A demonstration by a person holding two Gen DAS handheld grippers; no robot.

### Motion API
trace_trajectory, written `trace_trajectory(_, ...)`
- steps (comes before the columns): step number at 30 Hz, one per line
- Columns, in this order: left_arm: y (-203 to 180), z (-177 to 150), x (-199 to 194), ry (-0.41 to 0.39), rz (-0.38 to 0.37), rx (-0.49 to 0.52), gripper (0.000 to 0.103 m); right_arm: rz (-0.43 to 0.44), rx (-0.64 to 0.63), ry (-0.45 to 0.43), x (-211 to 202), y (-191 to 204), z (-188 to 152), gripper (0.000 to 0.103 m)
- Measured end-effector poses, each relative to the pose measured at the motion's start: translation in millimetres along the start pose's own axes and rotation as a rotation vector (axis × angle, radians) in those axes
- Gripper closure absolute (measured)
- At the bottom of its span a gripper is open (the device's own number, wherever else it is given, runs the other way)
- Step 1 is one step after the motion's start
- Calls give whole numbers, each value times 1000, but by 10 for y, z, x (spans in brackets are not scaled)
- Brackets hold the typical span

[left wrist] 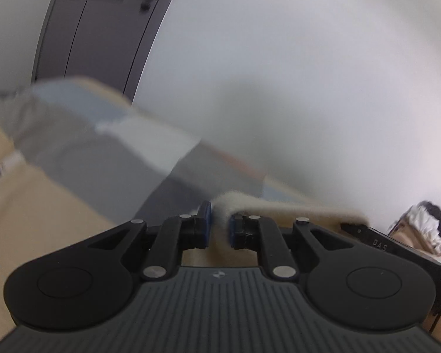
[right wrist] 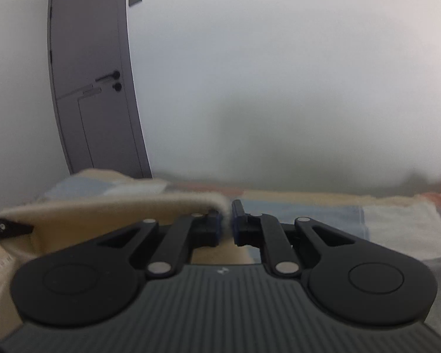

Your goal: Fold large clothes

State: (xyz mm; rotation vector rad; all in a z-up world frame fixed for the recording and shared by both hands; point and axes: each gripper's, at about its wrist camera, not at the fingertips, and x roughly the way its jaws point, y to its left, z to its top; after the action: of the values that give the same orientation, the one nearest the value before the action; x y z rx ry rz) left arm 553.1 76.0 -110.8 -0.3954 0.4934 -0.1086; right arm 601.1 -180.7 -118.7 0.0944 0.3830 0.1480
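A: Left wrist view: your left tool [left wrist: 219, 224] pinches the cream garment [left wrist: 279, 209]'s fuzzy edge between its blue pads.

B: Right tool [right wrist: 226, 223]?

A: Pressed onto the same edge, stretched between both tools, above the patchwork bed [right wrist: 382, 223], grey door [right wrist: 94, 88] beyond.

"DAS", seemingly, on the right tongs [left wrist: 379, 242].

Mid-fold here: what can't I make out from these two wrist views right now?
- Left wrist view: motion blur smears the patchwork bedding; its pattern is unreadable.
- Left wrist view: the left gripper body hides the cream garment below its held edge.
- Right wrist view: the right gripper blocks where the garment hangs; its overall shape stays unseen.
- Right wrist view: the other gripper's tip is cut off at the left edge.
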Motion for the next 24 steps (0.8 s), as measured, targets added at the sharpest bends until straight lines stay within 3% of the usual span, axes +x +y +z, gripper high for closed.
trace_trajectory(4,286,-309,453,118,69,-33,88,-19,-15,79,386,28,-438,92)
trace_trajectory(7,504,-358,759,155,83,-80,86,-35,-51,107,512,152,-621,92)
trace_trajectory(14,464,-401,770,167,103,-43,85,-48,-73,122,603,150,-762,90)
trace_trajectory(17,479,-373,726,176,92,-76,84,-38,-73,114,611,163,-769,90)
trace_trajectory(19,460,-329,824,191,81,-66,75,-27,-54,121,609,131,-740,90)
trace_trajectory(21,415,-283,749,213,60,-66,49,-25,-42,127,607,122,-716,89)
trace_trajectory(22,393,-265,685,217,44,-66,43,-21,-28,129,591,114,-698,87)
trace_trajectory(24,354,-224,523,206,17,-65,32,-3,21,149,513,88,-629,76)
